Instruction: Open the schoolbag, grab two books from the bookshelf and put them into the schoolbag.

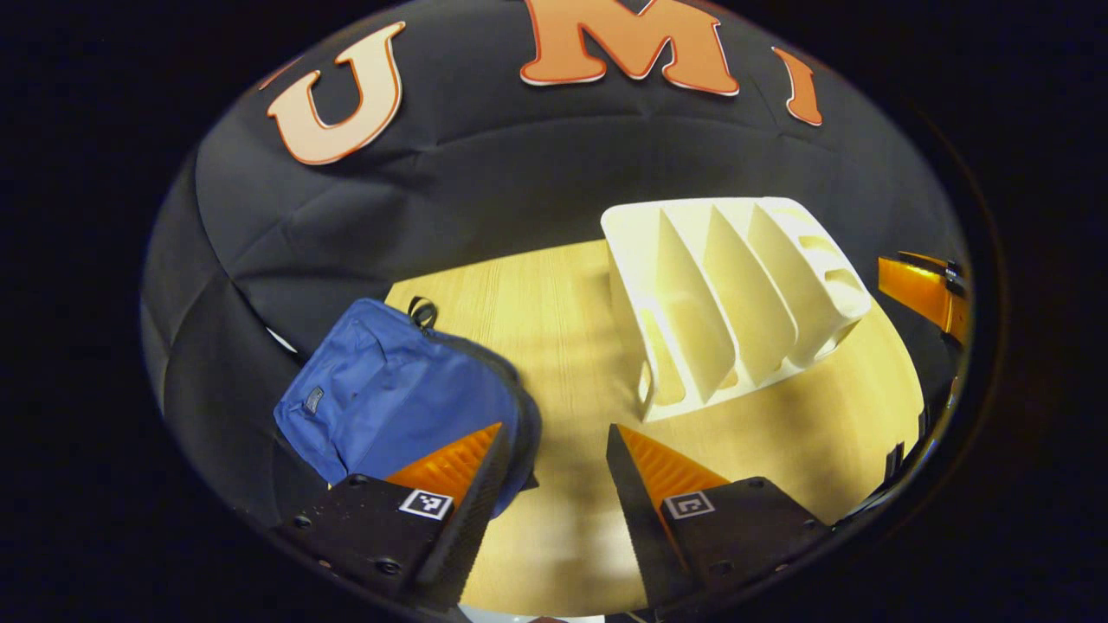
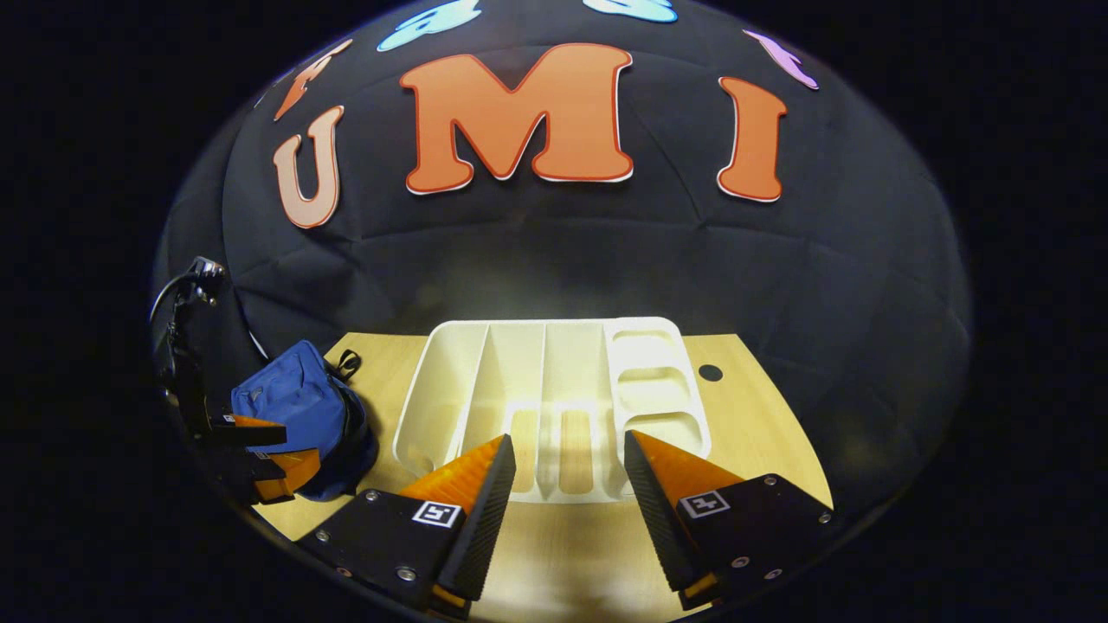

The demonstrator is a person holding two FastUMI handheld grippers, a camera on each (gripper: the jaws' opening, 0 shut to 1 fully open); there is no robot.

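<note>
Hovering over the tabletop (image 2: 762, 415), both jaws wide and empty.
Facing the soft, floppy blue schoolbag (image 1: 389, 398) left of the empty white bookshelf (image 2: 554, 407); likely gripping best by its top loop (image 1: 421, 311).

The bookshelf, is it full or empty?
Empty: every slot of the white bookshelf is bare between its dividers, with no books standing in it, in both views.

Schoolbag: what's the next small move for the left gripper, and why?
Probably ease the left gripper forward and to its left, toward the blue schoolbag. It is open and holding nothing, and the bag looks closed, lying on the table beside the white bookshelf, whose slots look empty. I can't make out a zipper pull.
</note>
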